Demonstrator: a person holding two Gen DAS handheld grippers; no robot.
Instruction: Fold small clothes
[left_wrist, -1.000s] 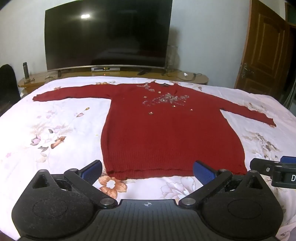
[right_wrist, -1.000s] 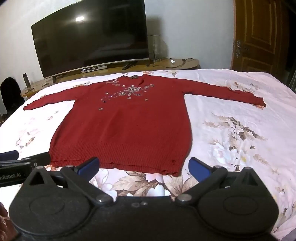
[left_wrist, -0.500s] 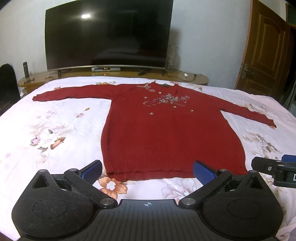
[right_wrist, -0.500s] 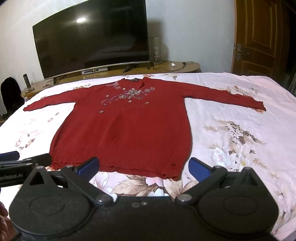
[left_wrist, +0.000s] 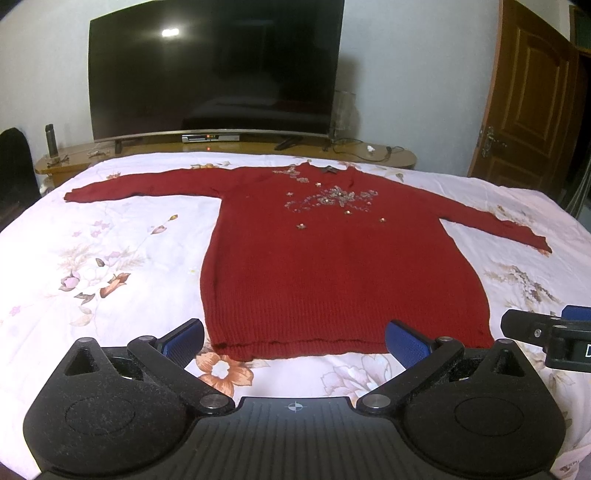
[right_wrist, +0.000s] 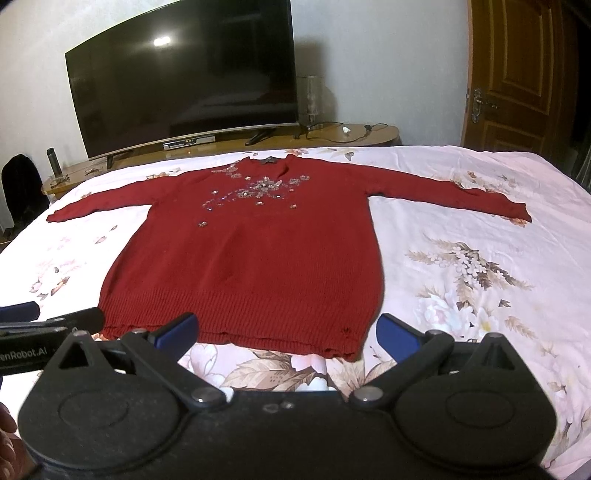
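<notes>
A: Since a second ago almost nothing has shifted; the right view has only crept a little closer, and the dark red knitted sweater with beaded chest trim (left_wrist: 343, 266) lies as it did, flat and face up on the white floral bedsheet (left_wrist: 110, 258), both sleeves spread out.

B: And the fingers?

A: The left gripper (left_wrist: 294, 341) is spread wide, empty, just short of the hem. The right gripper (right_wrist: 287, 332) is equally wide, holding nothing, at the hem's right corner.

B: What does one view add?

A: The left view shows the right gripper at its right edge; the right view shows the left gripper at its left edge.

B: Around it?

A: A large black curved television (right_wrist: 184, 85) on a low wooden bench (right_wrist: 351, 134), and a brown panelled wooden door (left_wrist: 532, 103).
</notes>
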